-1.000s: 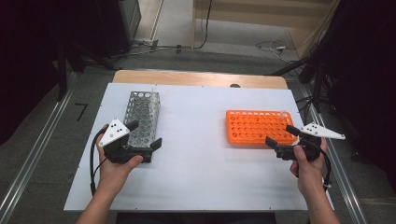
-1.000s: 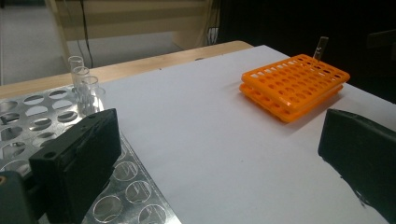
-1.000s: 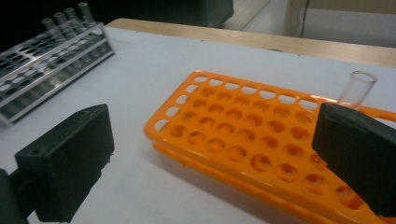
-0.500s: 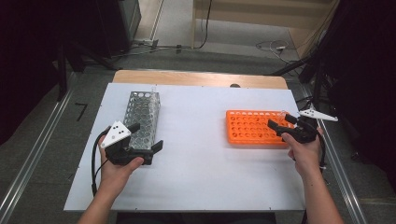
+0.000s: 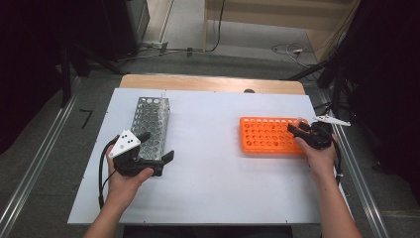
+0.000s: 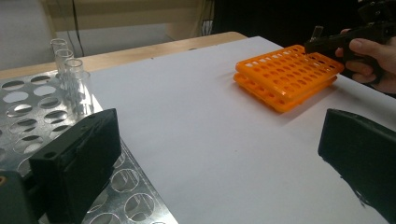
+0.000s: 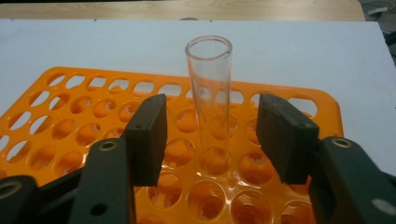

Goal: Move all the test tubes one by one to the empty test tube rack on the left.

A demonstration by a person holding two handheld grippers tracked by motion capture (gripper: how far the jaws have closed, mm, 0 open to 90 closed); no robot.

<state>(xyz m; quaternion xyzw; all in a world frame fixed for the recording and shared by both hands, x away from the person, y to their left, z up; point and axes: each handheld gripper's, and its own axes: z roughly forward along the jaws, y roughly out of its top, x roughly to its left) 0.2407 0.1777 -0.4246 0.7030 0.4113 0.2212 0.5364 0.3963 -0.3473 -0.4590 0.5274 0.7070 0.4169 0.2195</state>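
White sheeting covers the table (image 5: 213,173), which stands on a grey floor with dark equipment and loose cables behind it.

Over the right end of the orange rack (image 5: 270,135), the right gripper (image 7: 211,137) has its jaws on either side of a clear glass tube (image 7: 210,100). They have just been closing, yet a gap shows on both sides of the glass and the pads do not press it. That tube stands upright in a hole near the rack's right end, the single tube seen in the orange rack; the holes around it hold nothing. In the high view the right gripper (image 5: 303,133) sits at that same end, with the hand behind it.

Well to the left of the orange rack, the left gripper (image 5: 154,148) hangs with its jaws spread wide at the near end of the metal rack (image 5: 151,124), one jaw over its perforated top and the other over bare table. Nothing is between them. A few empty glass tubes (image 6: 70,77) stand in a row at the metal rack's far end.
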